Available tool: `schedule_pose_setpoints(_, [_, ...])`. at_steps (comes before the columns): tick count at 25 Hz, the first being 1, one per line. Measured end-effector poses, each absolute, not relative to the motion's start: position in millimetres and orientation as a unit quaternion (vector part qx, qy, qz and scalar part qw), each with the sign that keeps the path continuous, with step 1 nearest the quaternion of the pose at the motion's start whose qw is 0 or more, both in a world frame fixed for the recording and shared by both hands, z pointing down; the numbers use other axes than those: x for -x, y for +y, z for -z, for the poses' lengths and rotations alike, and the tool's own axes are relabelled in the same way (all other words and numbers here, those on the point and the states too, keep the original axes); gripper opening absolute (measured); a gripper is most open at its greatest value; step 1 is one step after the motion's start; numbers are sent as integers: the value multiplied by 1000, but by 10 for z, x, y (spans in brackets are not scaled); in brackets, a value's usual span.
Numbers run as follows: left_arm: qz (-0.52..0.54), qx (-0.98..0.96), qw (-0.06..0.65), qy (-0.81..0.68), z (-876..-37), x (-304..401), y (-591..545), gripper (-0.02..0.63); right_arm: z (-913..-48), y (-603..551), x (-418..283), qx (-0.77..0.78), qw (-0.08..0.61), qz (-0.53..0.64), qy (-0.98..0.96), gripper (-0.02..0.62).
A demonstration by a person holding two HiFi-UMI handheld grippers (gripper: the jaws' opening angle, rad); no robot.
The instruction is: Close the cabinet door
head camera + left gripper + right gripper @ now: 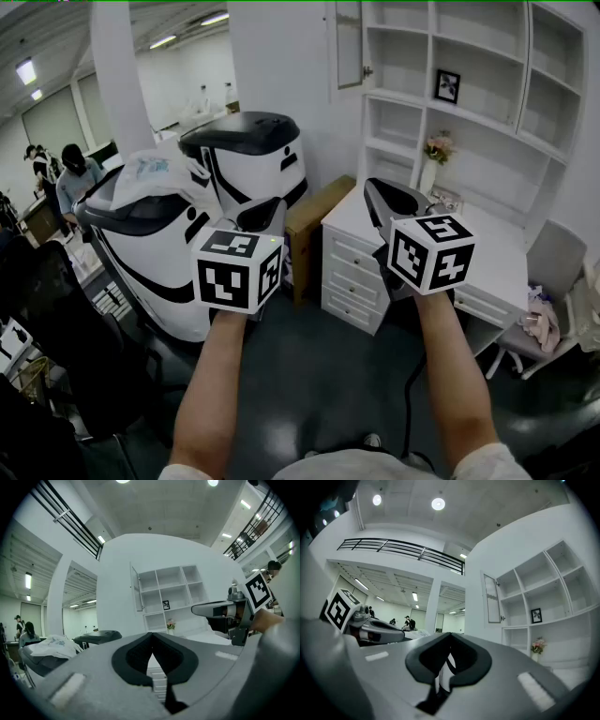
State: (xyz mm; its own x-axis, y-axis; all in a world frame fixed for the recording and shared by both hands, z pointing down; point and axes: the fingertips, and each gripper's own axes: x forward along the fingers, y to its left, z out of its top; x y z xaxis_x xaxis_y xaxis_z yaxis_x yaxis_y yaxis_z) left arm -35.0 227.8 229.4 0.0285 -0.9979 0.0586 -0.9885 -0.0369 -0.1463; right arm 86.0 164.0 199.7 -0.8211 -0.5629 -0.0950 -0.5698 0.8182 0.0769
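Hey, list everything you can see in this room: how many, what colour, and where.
cabinet door: one, white-framed, standing open at the shelf unit's upper left
shelf unit: one, white, on the wall above the desk
picture frame: one, black, on a middle shelf
flower vase: one, white with pink flowers, below the shelves
desk: one, white with drawers, under the shelf unit
chair: one, grey, right of the desk
wooden board: one, brown, beside the desk's left end
machines: two, white and black, left
bag: one, white, on the nearer machine
people: at least two, far left background
left gripper: grey, shut, empty
right gripper: grey, shut, empty
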Motion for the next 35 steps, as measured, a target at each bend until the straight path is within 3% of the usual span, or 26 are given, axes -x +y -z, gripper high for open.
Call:
schedule_pose_setpoints(11, [73,715,36,695,-2298,432,2241,-2,-1960,1616,-744,298,41,-61,952,5])
schedule_pose_setpoints(26, [87,707,38,701,-2386,745,1549,-2,-2025,914,-370,279,57,-51,957,115])
schedule_pose_setpoints(35, [90,702,42,706,-2296,917,784,-2,-1916,151,-145,272,58,-61,959,138])
